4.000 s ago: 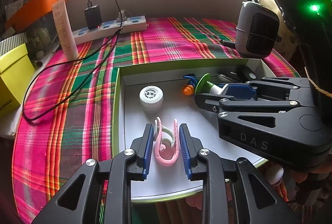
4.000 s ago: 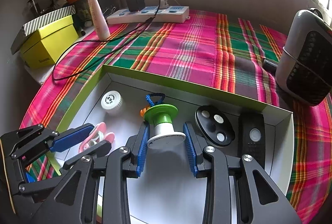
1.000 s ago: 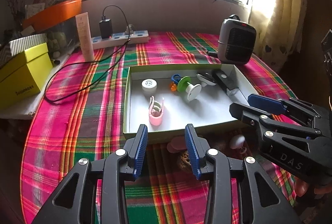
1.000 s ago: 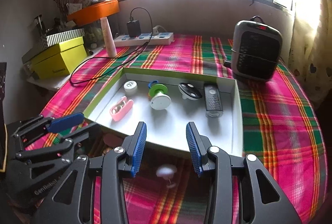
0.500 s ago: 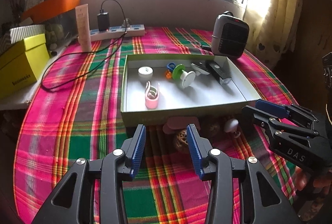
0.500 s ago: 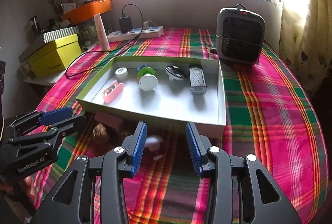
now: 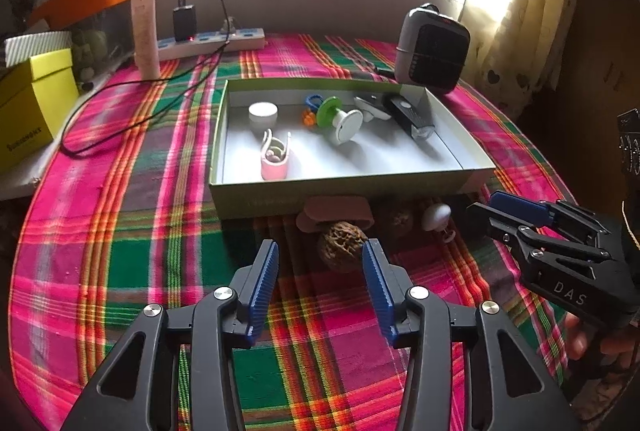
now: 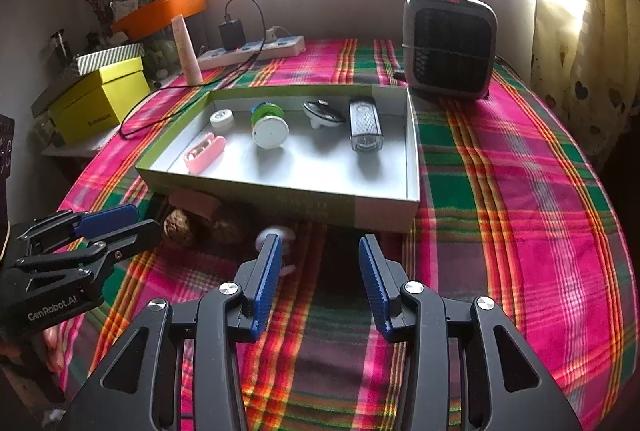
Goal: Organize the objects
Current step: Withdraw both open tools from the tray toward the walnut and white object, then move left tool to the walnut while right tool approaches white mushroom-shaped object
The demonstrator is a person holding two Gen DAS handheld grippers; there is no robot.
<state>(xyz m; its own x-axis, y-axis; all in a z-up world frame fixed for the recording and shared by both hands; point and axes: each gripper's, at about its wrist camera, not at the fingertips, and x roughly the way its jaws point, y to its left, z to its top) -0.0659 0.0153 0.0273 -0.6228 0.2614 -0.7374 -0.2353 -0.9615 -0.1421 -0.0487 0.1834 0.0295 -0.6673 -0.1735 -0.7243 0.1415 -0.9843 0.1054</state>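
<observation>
At the far left a glossy yellow-green cardboard box (image 7: 34,107) sits at the edge of the plaid woven tablecloth (image 7: 120,231), with a pale upright tube (image 7: 146,33) and a white power strip (image 7: 212,41) behind it. The shallow green-walled tray (image 7: 280,197) with its smooth white floor holds a pink U-shaped clip (image 7: 275,157), a squat white round jar (image 7: 263,113), a green-and-white spool-like piece (image 7: 338,117) and a black ribbed oblong device (image 7: 410,117). Just in front of the tray's near wall lie a flat pinkish case (image 7: 336,217), a wrinkled brown walnut (image 7: 343,243), a second walnut (image 7: 400,221) and a small white rounded piece (image 7: 436,217). The left gripper (image 7: 320,273), its blue ribbed pads (image 7: 264,283) apart and widening, hovers with the first walnut ahead of the gap, untouched. The right gripper (image 8: 318,275), black plastic with the same blue pads, is likewise parted and opening, empty above the cloth. A grey grilled heater (image 8: 450,49) stands at the right.
</observation>
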